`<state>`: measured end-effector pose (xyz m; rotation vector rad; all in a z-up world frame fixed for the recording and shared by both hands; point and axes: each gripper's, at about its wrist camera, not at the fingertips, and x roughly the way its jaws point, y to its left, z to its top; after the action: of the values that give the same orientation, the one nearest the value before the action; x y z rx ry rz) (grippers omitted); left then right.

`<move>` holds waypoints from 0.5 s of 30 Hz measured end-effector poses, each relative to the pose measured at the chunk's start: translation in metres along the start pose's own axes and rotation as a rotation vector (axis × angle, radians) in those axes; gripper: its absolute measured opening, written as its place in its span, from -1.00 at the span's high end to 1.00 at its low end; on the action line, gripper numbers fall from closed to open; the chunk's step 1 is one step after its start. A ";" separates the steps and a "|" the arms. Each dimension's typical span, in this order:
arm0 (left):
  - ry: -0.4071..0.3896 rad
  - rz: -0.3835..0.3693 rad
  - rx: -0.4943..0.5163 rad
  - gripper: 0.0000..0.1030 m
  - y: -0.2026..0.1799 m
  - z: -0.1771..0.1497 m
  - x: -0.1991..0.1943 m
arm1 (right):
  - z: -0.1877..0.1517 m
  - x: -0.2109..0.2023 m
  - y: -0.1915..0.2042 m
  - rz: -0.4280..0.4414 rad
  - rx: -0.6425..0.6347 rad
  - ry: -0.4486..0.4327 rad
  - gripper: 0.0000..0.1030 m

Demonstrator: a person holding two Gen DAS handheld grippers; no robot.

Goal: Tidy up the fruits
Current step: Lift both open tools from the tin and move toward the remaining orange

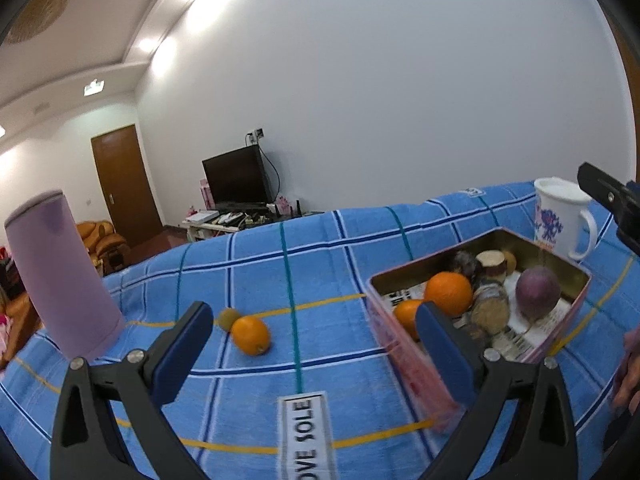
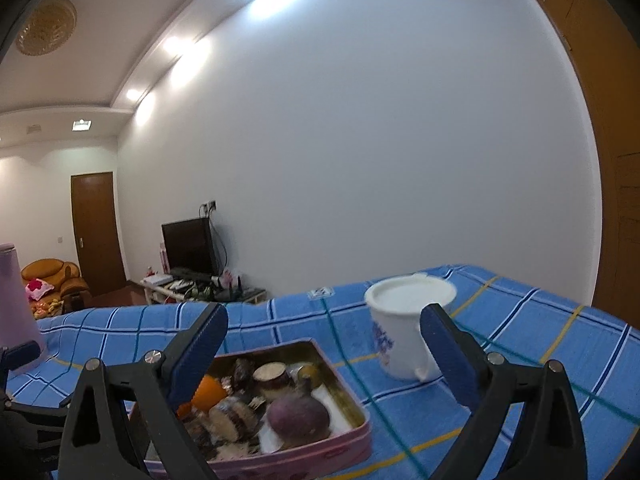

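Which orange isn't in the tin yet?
The orange lying on the blue cloth beside the small green fruit. The other two oranges already sit inside the pink tin.

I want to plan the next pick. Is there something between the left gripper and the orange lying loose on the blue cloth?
Nothing visible stands in the way. The left gripper is open, and only bare blue cloth lies between it and the loose orange. A kiwi sits just behind the orange, on its far side.
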<state>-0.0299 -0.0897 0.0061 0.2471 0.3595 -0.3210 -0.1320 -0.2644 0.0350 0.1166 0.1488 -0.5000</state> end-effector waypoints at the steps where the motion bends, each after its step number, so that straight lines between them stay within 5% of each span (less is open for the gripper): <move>1: -0.001 0.002 0.000 -1.00 0.004 0.000 0.001 | -0.001 0.000 0.002 0.003 -0.001 0.008 -0.90; 15: 0.017 0.026 -0.082 -1.00 0.064 -0.005 0.019 | -0.012 0.005 0.078 0.094 -0.015 0.066 -0.90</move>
<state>0.0072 -0.0344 0.0058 0.1743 0.3852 -0.2785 -0.0913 -0.1965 0.0278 0.1255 0.2108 -0.4010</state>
